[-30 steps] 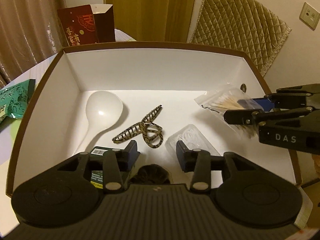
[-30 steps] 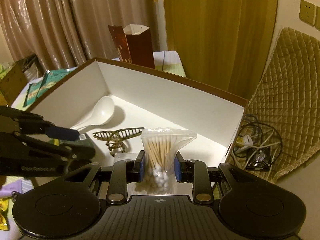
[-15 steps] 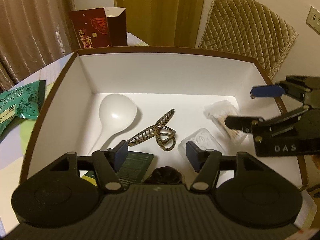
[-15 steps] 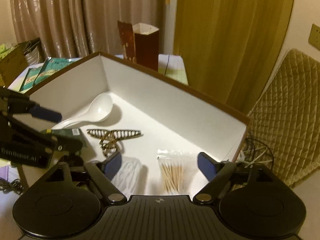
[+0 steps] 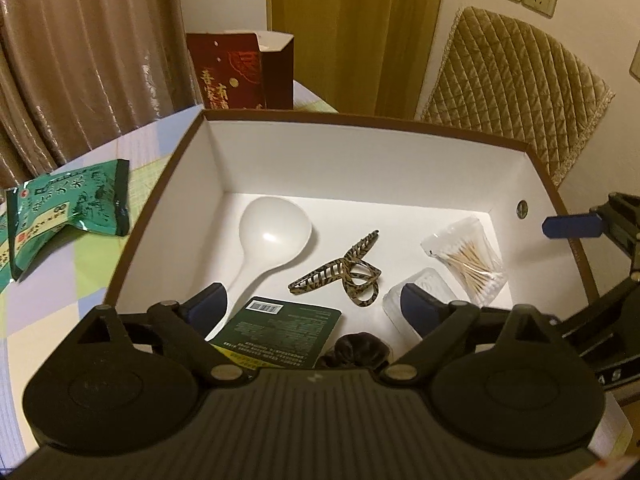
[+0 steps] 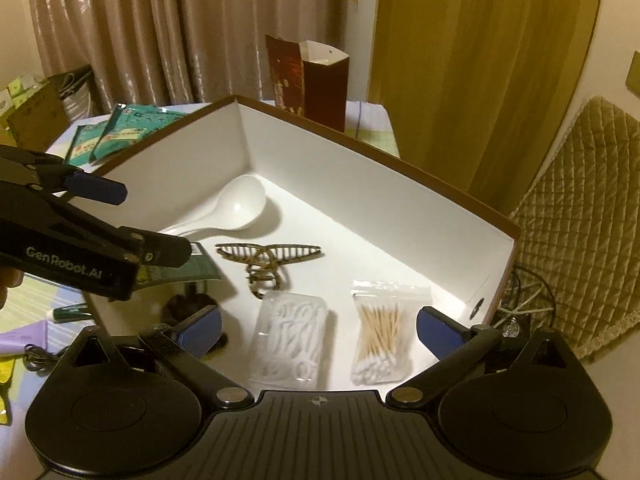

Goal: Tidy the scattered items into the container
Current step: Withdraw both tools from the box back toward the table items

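Note:
The brown-rimmed white box [image 5: 360, 160] [image 6: 360, 168] holds a white spoon [image 5: 272, 236] [image 6: 236, 208], a tortoiseshell hair clip [image 5: 344, 276] [image 6: 268, 260], a bag of cotton swabs [image 5: 468, 260] [image 6: 380, 332], a clear plastic case [image 5: 424, 292] [image 6: 292, 336], a dark green packet [image 5: 280, 328] [image 6: 188, 268] and a dark scrunchie [image 5: 360, 348] [image 6: 184, 308]. My left gripper [image 5: 316, 308] is open and empty above the box's near side. My right gripper [image 6: 320, 328] is open and empty above the swabs and case.
A green snack bag [image 5: 68, 208] lies on the checked tablecloth left of the box; more green bags [image 6: 120, 132] show in the right wrist view. A dark red carton [image 5: 244, 76] [image 6: 312, 80] stands behind the box. A quilted chair back [image 5: 508, 92] is at right.
My right gripper opened and let the cotton swab bag drop into the box, then drew back. My left gripper opened wider and rose, leaving the green packet in the box.

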